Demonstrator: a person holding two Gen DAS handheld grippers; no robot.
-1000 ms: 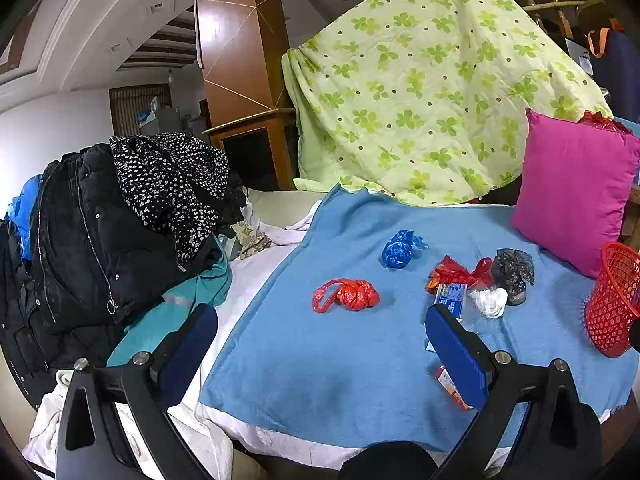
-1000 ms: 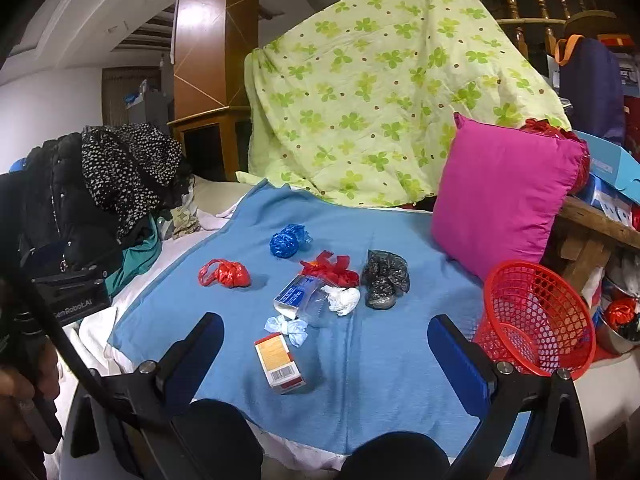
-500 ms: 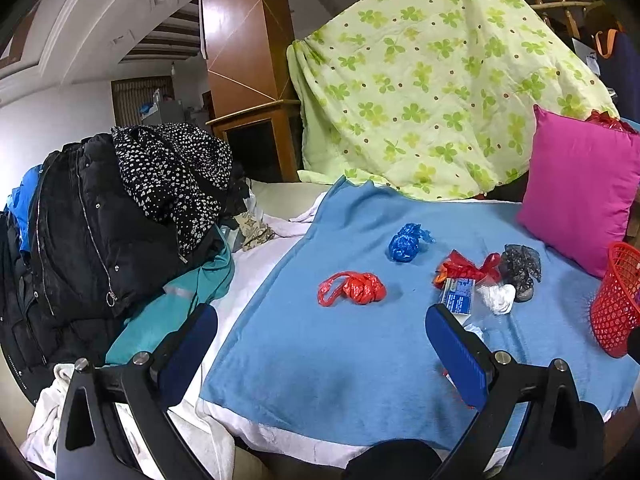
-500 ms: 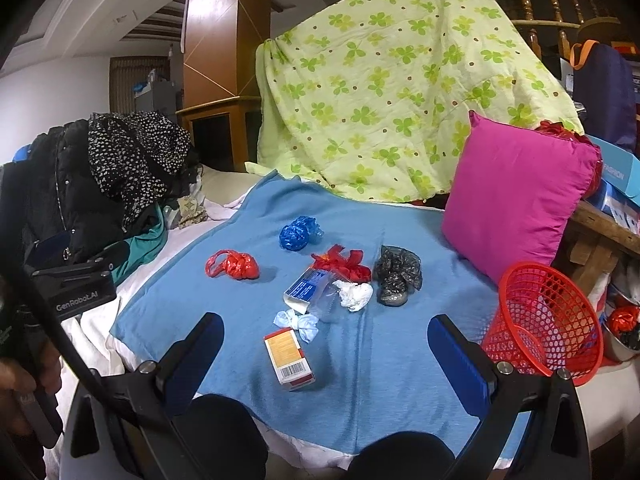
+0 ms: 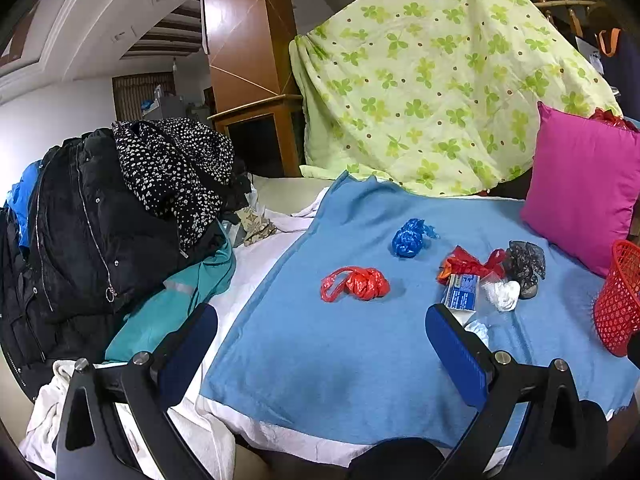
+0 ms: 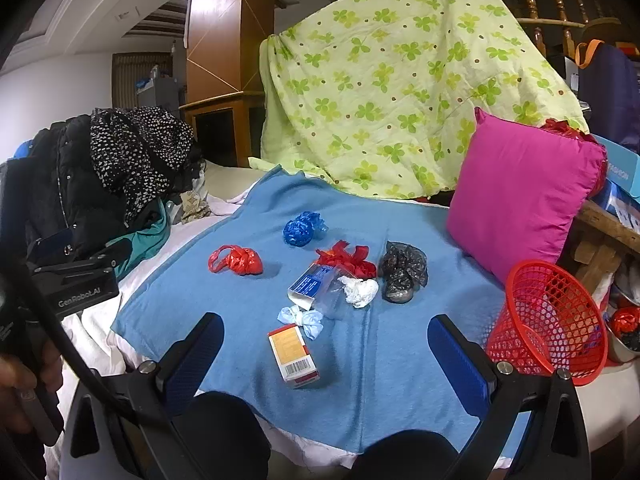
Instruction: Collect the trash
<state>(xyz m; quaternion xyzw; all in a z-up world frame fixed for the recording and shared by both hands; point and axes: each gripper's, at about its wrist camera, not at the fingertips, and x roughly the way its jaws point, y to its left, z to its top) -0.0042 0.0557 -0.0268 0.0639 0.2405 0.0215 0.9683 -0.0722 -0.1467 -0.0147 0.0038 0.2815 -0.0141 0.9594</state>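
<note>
Left tool [image 5: 320, 344] and right tool [image 6: 325, 344] both released, holding nothing. Trash lies uncollected on the blue blanket [image 6: 400, 340]: boxes, wadded bags. Red basket [image 6: 548, 320], near right, looks empty. Task barely started.

From the left wrist view the red basket [image 5: 618, 300] is cut by the right edge, and the left claw's finger [image 5: 456, 344] perhaps hides the orange carton.
</note>
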